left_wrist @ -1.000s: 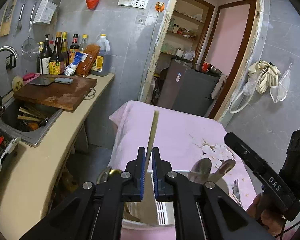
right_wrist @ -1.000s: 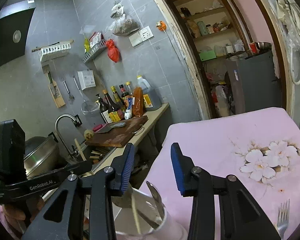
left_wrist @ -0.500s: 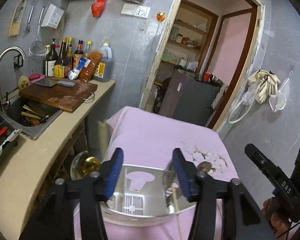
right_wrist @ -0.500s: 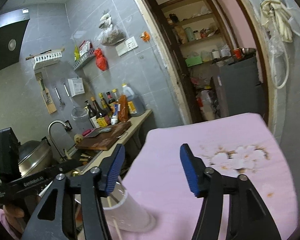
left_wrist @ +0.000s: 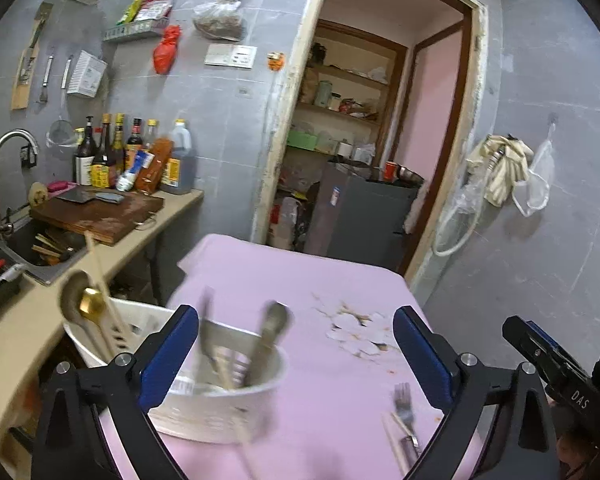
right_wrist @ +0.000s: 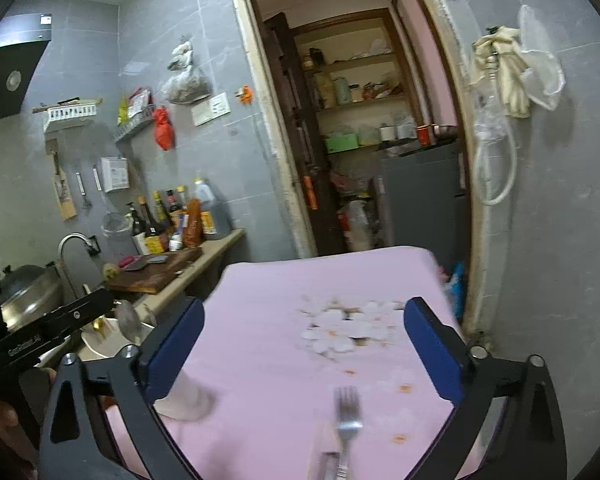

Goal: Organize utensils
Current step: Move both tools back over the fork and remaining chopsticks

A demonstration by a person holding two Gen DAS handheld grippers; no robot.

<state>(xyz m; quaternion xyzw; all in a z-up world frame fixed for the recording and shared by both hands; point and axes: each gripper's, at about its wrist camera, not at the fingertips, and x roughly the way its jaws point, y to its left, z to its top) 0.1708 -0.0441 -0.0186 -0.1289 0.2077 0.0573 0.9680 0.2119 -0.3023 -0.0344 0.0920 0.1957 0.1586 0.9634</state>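
A metal utensil holder (left_wrist: 220, 392) stands on the pink tablecloth (left_wrist: 300, 280) with spoons and chopsticks in it. Left of it a white holder (left_wrist: 100, 340) carries a gold spoon (left_wrist: 92, 300) and a chopstick. A fork (left_wrist: 404, 404) lies on the cloth to the right, and it shows again as the fork (right_wrist: 348, 416) beside a chopstick. My left gripper (left_wrist: 294, 316) hangs back from the metal holder, jaws opening wide, nothing gripped. My right gripper (right_wrist: 306, 308) is above the fork (right_wrist: 348, 416), jaws also opening, with nothing between them.
A counter (left_wrist: 168, 216) on the left carries a sink (left_wrist: 40, 248), a cutting board (left_wrist: 96, 212) and several bottles (left_wrist: 132, 156). A doorway with a grey cabinet (left_wrist: 364, 216) lies beyond the table. Bags hang on the right wall (left_wrist: 504, 172).
The left gripper let go of the chopstick it held. Both grippers opened wide and drew back from the holders, and the fork on the cloth came into view.
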